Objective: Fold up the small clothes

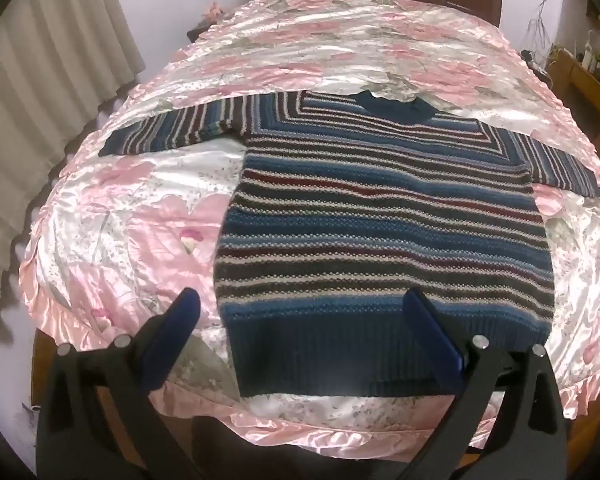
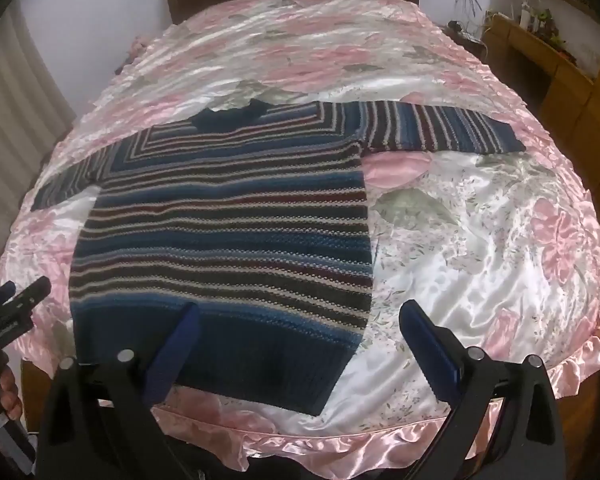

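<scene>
Both sets of jaws wide apart, empty. Blue, white and maroon striped knit sweater (image 1: 384,216) flat on pink floral satin bedspread (image 1: 140,216), sleeves spread. Long axis hem-to-collar, toward 12 o'clock. From left gripper (image 1: 300,312), hem at 1 o'clock; from right gripper (image 2: 300,320), hem at 11 o'clock. Roughly equally near.

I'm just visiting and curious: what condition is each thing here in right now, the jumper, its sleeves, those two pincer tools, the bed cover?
Striped sweater: unfolded, lying flat.
Sleeves: both spread straight out sideways.
Left gripper: open, holding nothing, above the hem.
Right gripper: open, holding nothing, above the hem corner.
Bedspread: spread over the bed, lightly wrinkled.
</scene>
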Tool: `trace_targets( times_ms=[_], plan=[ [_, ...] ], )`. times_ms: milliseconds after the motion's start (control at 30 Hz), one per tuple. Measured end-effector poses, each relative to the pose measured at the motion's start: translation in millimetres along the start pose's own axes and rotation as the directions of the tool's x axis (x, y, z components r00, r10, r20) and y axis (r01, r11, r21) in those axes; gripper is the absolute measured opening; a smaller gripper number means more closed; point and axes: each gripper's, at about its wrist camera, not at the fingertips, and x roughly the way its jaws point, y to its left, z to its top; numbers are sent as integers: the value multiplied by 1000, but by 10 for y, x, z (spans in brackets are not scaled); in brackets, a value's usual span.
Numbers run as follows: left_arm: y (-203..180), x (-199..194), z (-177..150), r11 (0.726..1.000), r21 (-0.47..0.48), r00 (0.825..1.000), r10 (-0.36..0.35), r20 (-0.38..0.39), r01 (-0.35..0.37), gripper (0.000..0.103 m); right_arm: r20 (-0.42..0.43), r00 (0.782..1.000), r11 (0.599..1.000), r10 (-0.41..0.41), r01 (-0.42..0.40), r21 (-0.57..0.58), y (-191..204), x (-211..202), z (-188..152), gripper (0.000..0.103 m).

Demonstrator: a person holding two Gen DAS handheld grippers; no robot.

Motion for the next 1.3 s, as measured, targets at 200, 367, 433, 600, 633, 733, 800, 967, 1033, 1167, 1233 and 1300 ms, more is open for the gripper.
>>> trace_targets(
  times_ms=[200,367,433,600,633,733,800,967,1033,1167,1233,1300],
  plan=[
    [-1,10,-32,1000,-17,1000,9,9,-9,101,-9,999,999,-31,31,-12,-16,41,11,100],
    [12,48,-51,1000,-17,1000,16,-1,-16,101,-11,999,999,-30,30,-11,24,52,-12,100],
    [10,46,-56,1000,-15,1000,20,1,-20,101,-10,1000,1000,-29,28,-11,26,54,-15,100],
    [13,36,-60,1000,-5,1000,25,7,-25,101,-11,1000,1000,-24,24,-13,36,63,-12,100],
    [13,34,-61,1000,-4,1000,24,8,-24,101,-10,1000,1000,-21,21,-13,35,60,-12,100],
    [14,31,-57,1000,-2,1000,29,10,-29,101,-9,1000,1000,-20,20,-12,43,62,-12,100],
    [16,25,-52,999,-1,999,32,11,-32,101,-8,1000,999,-29,29,-16,52,59,-6,100],
    [24,19,-49,999,-2,999,38,11,-38,101,-12,1000,1000,-28,28,-15,49,63,-7,100],
    [29,17,-50,999,-3,999,38,10,-38,101,-13,1000,1000,-26,26,-18,50,65,-10,100],
    [28,19,-49,999,0,999,40,9,-40,101,-14,1000,1000,-23,22,-19,47,71,-18,100],
    [34,23,-49,999,-2,999,40,10,-40,101,-14,1000,1000,-24,24,-19,47,76,-23,100],
    [34,23,-48,999,-2,999,39,10,-39,101,-13,1000,999,-25,25,-20,46,78,-25,100]
  ],
)
